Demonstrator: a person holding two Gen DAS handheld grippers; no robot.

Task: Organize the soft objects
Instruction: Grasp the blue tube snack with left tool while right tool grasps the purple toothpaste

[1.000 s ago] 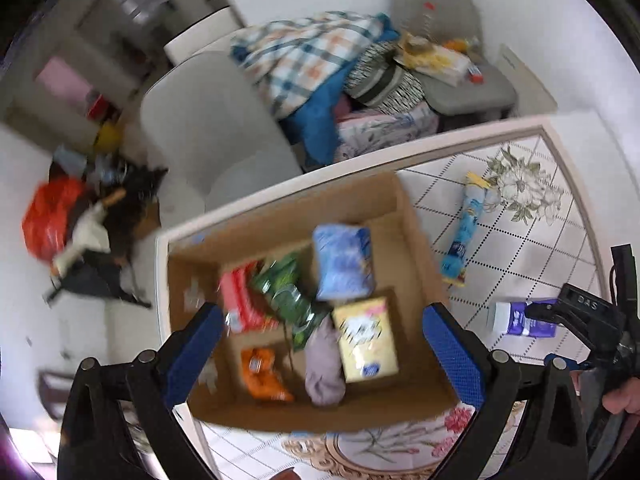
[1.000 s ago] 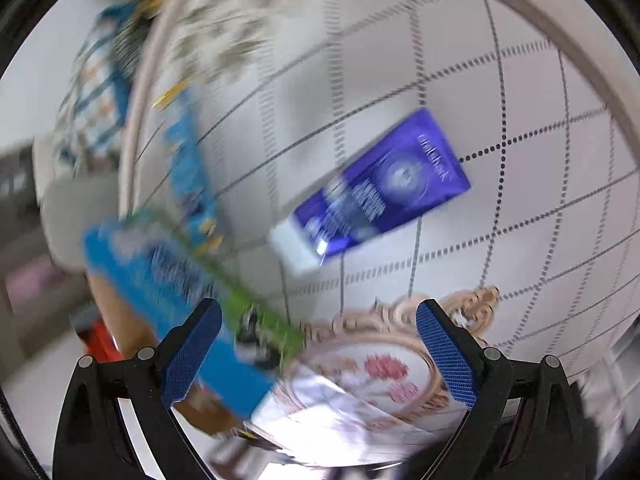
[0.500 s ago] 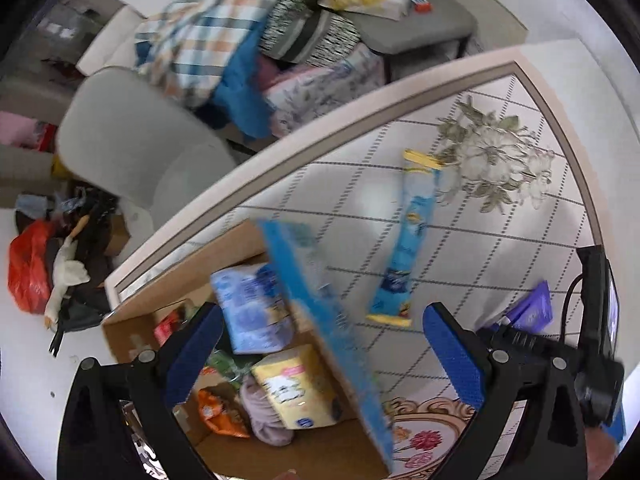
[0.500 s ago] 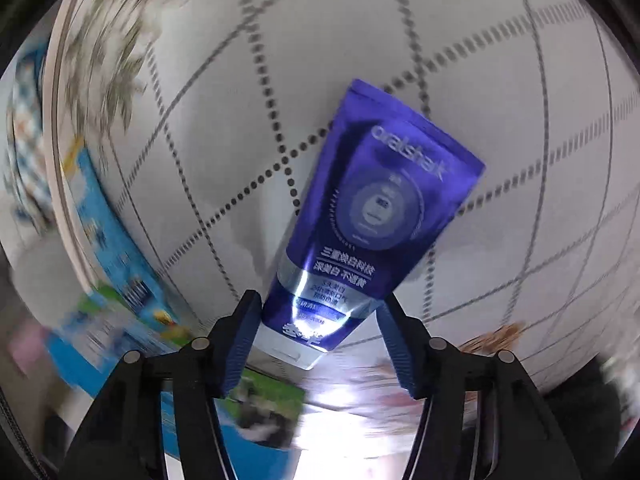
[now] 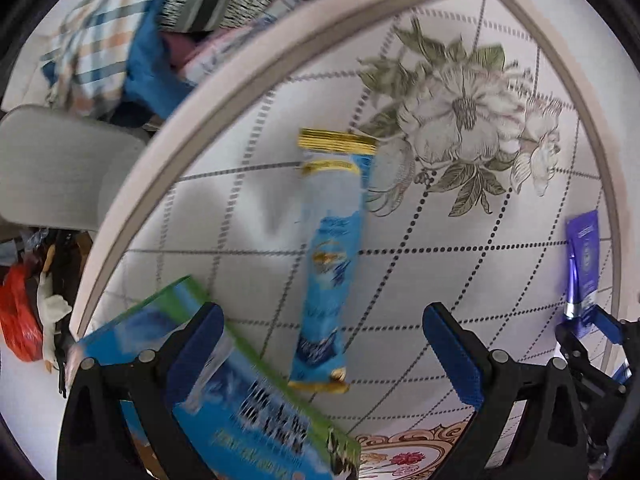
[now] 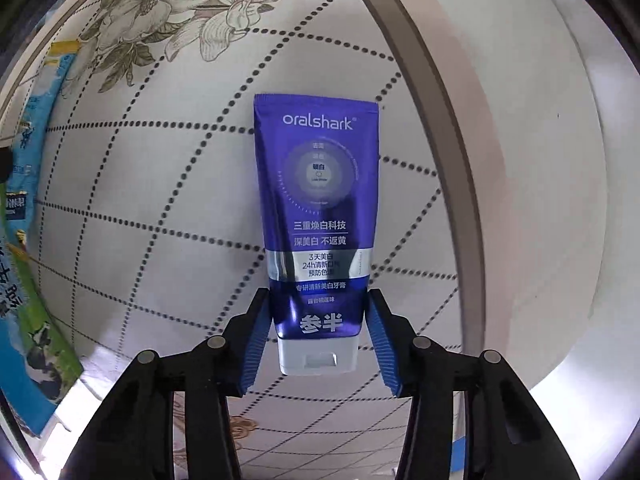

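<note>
A purple toothpaste tube (image 6: 318, 216) lies on the table with its white cap toward me. My right gripper (image 6: 318, 320) is shut on its lower end, the blue pads pressed on both sides. The tube and gripper also show at the right edge of the left wrist view (image 5: 582, 264). A long blue snack packet (image 5: 330, 264) with gold ends lies on the table. My left gripper (image 5: 320, 344) is open and empty above it, its lower end between the fingers. The packet shows at the left edge of the right wrist view (image 6: 24, 136).
A blue and green box side (image 5: 240, 408) stands by my left finger, also in the right wrist view (image 6: 24, 320). The table (image 5: 460, 280) has a dotted grid and flower print. Beyond its edge are a grey chair (image 5: 52, 172) and piled clothes (image 5: 120, 40).
My right gripper has closed in on the purple tube and shut on it. My left gripper has swung away from the cardboard box toward the blue packet and come lower over the table.
</note>
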